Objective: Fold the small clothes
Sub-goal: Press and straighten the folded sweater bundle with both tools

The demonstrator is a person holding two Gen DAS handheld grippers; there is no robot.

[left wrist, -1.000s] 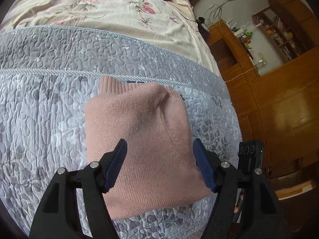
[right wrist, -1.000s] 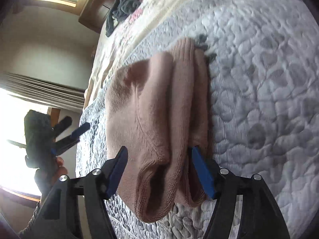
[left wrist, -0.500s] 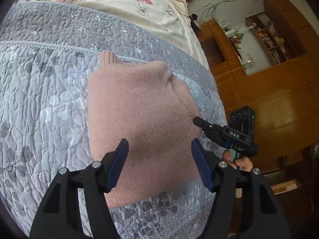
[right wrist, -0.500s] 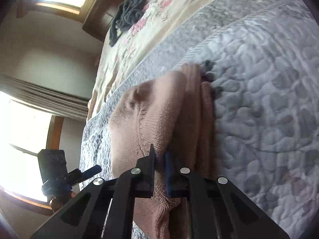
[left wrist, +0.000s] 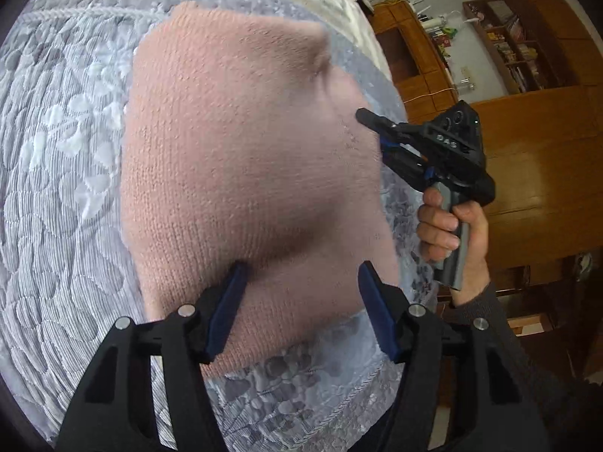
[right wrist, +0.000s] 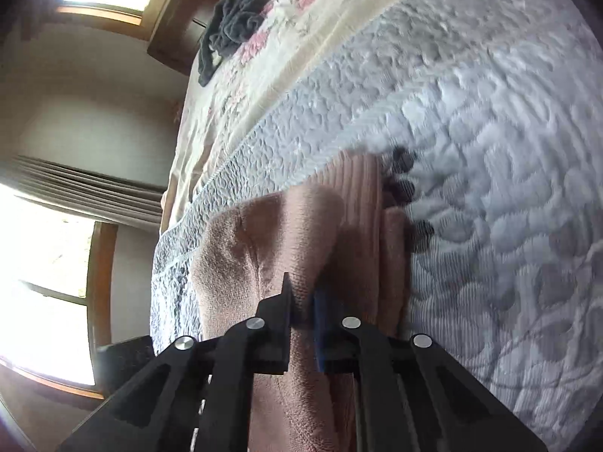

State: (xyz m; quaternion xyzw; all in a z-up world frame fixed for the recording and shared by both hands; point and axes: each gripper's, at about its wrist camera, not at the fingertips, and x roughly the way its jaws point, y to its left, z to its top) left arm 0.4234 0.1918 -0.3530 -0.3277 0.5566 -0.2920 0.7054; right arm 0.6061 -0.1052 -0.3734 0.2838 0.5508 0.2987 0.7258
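Pink knit garment (left wrist: 241,158) lies folded on the grey quilted bedspread (left wrist: 56,173), near the edge of the bed. In the right wrist view it shows as several stacked layers, the ribbed hem (right wrist: 361,196) at the far end.

Left gripper (left wrist: 301,301): jaws spread wide, nothing between them. The blue pads (left wrist: 226,312) sit just over the near part of the garment; I cannot tell whether they touch the knit.

Right gripper (right wrist: 301,301): jaws drawn nearly together, pinching a raised fold of the garment along its side edge. Fabric passes between the pads and runs down under the gripper body. In the left wrist view the same gripper (left wrist: 371,116) meets the garment's right edge, held by a hand (left wrist: 452,233) in a dark sleeve (left wrist: 497,342).

Background: a cream floral cover (right wrist: 264,60) lies beyond the bedspread, with a dark grey crumpled cloth (right wrist: 233,26) on it. Containers: open wooden shelving (left wrist: 505,41) against the far wall holds books and small items, too small to identify. A lower wooden cabinet (left wrist: 410,56) has bottles and clutter on top.
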